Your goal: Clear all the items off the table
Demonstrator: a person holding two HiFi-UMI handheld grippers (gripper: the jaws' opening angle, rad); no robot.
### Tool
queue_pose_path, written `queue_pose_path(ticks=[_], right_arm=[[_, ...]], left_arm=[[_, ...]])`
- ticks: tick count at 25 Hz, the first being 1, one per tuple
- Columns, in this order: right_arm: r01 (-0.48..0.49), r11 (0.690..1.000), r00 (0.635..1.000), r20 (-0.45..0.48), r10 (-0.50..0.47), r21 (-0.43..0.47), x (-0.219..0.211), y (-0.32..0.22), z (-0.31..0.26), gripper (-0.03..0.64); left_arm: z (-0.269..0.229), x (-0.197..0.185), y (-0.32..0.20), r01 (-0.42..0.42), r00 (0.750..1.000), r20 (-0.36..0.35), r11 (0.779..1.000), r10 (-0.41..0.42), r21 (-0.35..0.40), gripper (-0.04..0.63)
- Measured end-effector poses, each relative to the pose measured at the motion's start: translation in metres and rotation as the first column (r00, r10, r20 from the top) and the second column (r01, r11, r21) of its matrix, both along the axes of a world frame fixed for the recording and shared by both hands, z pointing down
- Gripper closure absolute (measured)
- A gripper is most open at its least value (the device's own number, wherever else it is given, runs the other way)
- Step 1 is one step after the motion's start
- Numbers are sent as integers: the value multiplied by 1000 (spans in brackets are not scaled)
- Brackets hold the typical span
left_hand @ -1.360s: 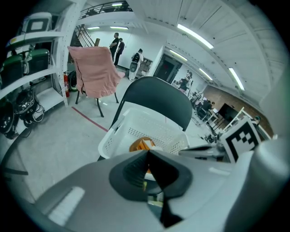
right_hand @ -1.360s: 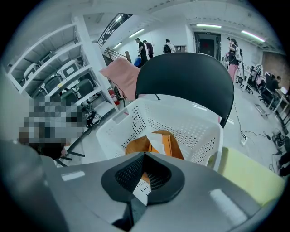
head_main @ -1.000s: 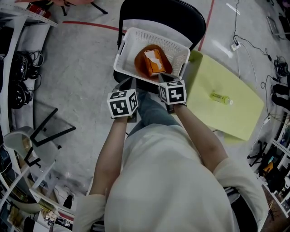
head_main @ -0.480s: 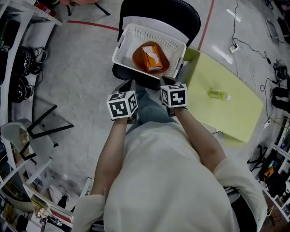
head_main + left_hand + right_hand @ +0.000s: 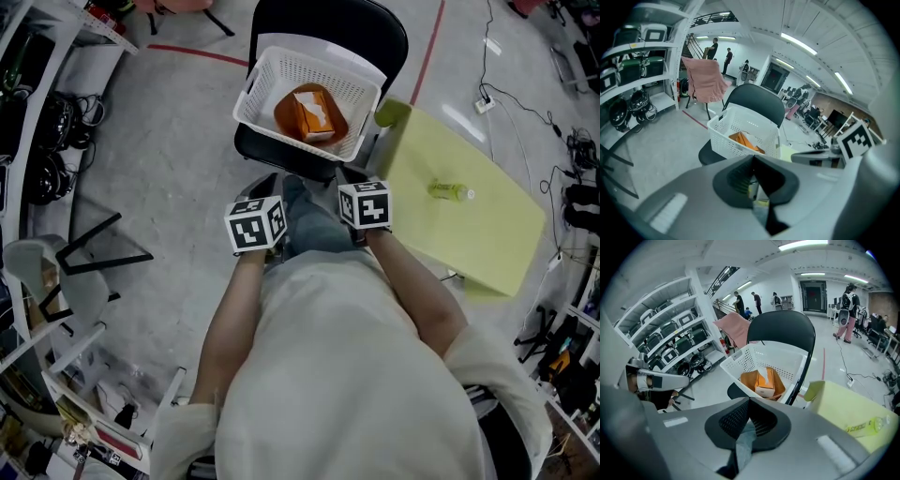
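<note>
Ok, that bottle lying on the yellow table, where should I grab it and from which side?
Grip the bottle across its middle, from above, with the right gripper, the nearer one. It lies on its side on the table, so only its top and flanks are free. Those jaws are shut: open them first.

We see one bottle [image 5: 451, 192] lying on the yellow-green table [image 5: 487, 239]. A white basket [image 5: 257, 96] sits on the chair [image 5: 274, 152].
</note>
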State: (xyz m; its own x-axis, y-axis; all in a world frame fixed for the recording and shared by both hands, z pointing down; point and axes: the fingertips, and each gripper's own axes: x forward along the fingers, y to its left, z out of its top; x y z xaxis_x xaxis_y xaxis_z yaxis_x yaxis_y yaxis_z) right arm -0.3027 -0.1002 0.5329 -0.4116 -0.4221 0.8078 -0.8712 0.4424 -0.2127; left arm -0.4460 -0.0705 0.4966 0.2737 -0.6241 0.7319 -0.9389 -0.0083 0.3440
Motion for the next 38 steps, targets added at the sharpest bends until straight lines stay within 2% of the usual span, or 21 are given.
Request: queue_pose_path(ticks=[12,18,26,31,38], right_arm=[[-18,999,1000,14,17,32,23,39,-17,618],[-26,999,1000,16,26,39,39,58,-22,618],[-76,997,997,19,76,24,63,74,-23,618],[-131,991,991,13,130,16,90,80,-22,618],[-201,979,979,-11,201,15,152,81,-22,618]], left_arm=[[-5,26,40,-35,999,-11,999,35,20,586],[-8,38,53,-47,999,11,999,47,24,586],[-9,67,66,-117,993,12,993,117,8,586],[-10,92,63,-175,984,11,984,175,6,586],[-14,143,51,-241,970,8,970,241,4,586]])
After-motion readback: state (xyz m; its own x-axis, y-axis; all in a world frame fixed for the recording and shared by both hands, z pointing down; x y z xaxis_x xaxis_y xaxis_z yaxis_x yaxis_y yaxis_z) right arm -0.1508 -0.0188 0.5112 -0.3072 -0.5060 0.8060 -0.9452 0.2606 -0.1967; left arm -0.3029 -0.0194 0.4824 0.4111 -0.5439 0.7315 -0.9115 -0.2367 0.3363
